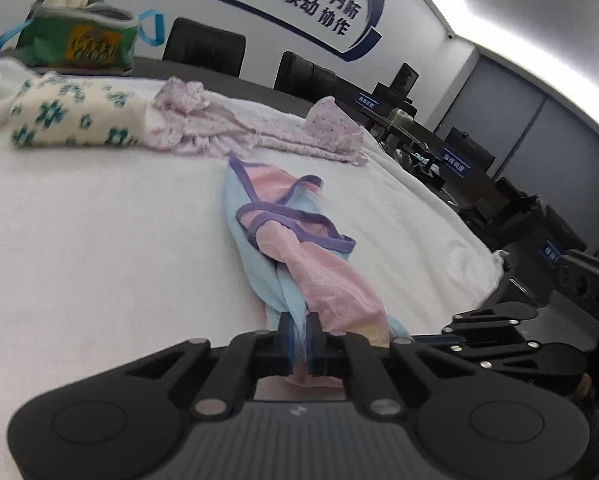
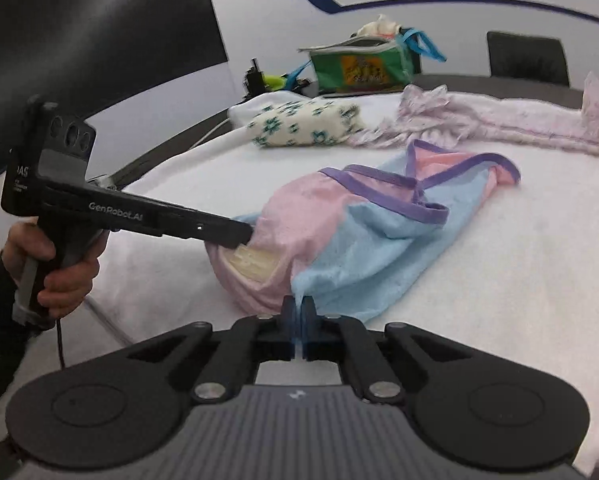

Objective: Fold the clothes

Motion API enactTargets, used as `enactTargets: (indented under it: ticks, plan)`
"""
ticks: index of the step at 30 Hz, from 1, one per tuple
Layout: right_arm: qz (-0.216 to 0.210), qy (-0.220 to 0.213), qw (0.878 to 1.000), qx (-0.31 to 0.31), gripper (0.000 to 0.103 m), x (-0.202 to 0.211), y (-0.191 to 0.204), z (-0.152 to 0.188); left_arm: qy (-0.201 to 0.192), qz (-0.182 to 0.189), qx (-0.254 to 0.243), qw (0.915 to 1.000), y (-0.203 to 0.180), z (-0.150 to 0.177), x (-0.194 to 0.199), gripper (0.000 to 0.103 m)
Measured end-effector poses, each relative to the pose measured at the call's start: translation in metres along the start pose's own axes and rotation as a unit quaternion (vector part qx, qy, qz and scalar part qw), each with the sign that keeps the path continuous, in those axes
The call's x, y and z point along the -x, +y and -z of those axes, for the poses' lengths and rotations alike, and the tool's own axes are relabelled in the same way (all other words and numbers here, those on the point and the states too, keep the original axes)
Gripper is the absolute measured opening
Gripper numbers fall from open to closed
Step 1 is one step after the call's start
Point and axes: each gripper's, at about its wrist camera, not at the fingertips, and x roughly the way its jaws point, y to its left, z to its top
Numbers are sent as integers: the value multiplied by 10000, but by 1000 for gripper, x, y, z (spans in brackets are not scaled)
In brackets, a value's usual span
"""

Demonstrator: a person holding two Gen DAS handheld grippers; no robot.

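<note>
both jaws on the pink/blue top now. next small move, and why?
Probably lift and draw the two hems apart to spread it. The left gripper and right gripper are each shut on the near edge of the pink and blue top, which lies bunched and twisted on the white cloth.

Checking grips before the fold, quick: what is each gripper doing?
Left gripper: shut on the pink-and-blue purple-trimmed garment.
Right gripper: shut on the same garment's blue hem.

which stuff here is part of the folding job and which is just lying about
In the job:
- pink and blue vest, pinched at its near hem by both
- left hand-held gripper
- right hand-held gripper
- pale pink floral garment, unfolded
- folded green-flowered cloth

Lying about:
- green bag
- black chairs
</note>
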Motion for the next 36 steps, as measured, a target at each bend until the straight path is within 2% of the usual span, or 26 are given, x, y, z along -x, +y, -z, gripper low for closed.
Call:
enactTargets:
  ticks: [2, 4, 5, 6, 8, 9, 10, 11, 13, 14, 17, 20, 21, 22, 23, 24, 25, 27, 29, 32, 34, 35, 36]
  plan:
    - [-93, 206, 9997, -47, 2, 6, 5, 11, 50, 7, 95, 9999, -2, 12, 4, 8]
    - [-9, 307, 9995, -50, 7, 11, 7, 18, 35, 31, 189, 9998, 4, 10, 7, 14]
    - [79, 212, 9997, -84, 17, 16, 5, 18, -45, 28, 211, 9998, 8, 4, 11, 15]
    - [197, 64, 9996, -179, 33, 23, 1, 14, -148, -21, 172, 9997, 11, -8, 15, 16]
    - [474, -409, 9972, -404, 46, 38, -13, 1, -293, -150, 62, 9994, 16, -40, 17, 30]
    - [561, -633, 9950, -535, 46, 42, -23, -9, -311, -209, 24, 9993, 19, -58, 12, 34]
    - [641, -850, 9921, -668, 47, 45, -34, -20, -329, -268, -14, 9991, 22, -77, 7, 45]
    - [778, -1002, 9883, -846, 50, 41, -48, -33, -278, -305, -151, 9990, 25, -99, -8, 50]
    - [938, -974, 9842, -1141, 51, 17, -80, -61, -229, -590, -147, 9979, 34, -135, -47, 50]
    - [1017, -866, 9810, -1404, 51, 0, -98, -75, -74, -761, -185, 9969, 38, -151, -72, 50]
    - [1106, -439, 9712, -2064, 51, -51, -142, -109, 223, -1161, -191, 9928, 50, -174, -140, 49]
    - [1224, -164, 9620, -2436, 51, -86, -165, -125, 469, -993, 26, 9939, 60, -176, -179, 47]
    - [1252, -115, 9615, -2444, 47, -93, -166, -127, 422, -946, -56, 9946, 58, -174, -183, 47]
    - [1275, -69, 9611, -2449, 39, -99, -166, -127, 341, -934, -212, 9948, 55, -172, -185, 41]
    - [1230, 1, 9652, -2306, 15, -104, -163, -129, 375, -880, -318, 9949, 53, -170, -187, 5]
    - [1175, 75, 9697, -2142, 8, -109, -159, -131, 494, -802, -289, 9951, 54, -169, -187, 4]
    - [1163, 88, 9750, -1893, 7, -113, -151, -135, 503, -813, -200, 9952, 56, -168, -183, 0]
    - [1083, -1, 9890, -1011, 5, -118, -127, -150, 307, -989, -101, 9946, 58, -167, -166, 0]
    - [942, -79, 9954, -172, 5, -123, -101, -165, -69, -1344, -120, 9908, 59, -168, -144, 0]
    - [785, -67, 9954, 553, 5, -140, -83, -188, -397, -1967, -22, 9797, 66, -172, -121, 1]
    - [789, 79, 9937, 790, 5, -160, -81, -200, -307, -2196, 93, 9751, 75, -174, -126, 4]
    - [858, 238, 9931, 758, 13, -174, -87, -205, -242, -2212, 177, 9748, 80, -173, -126, 10]
    - [1080, 414, 9912, 645, 31, -185, -94, -206, -178, -2190, 271, 9752, 85, -171, -124, 12]
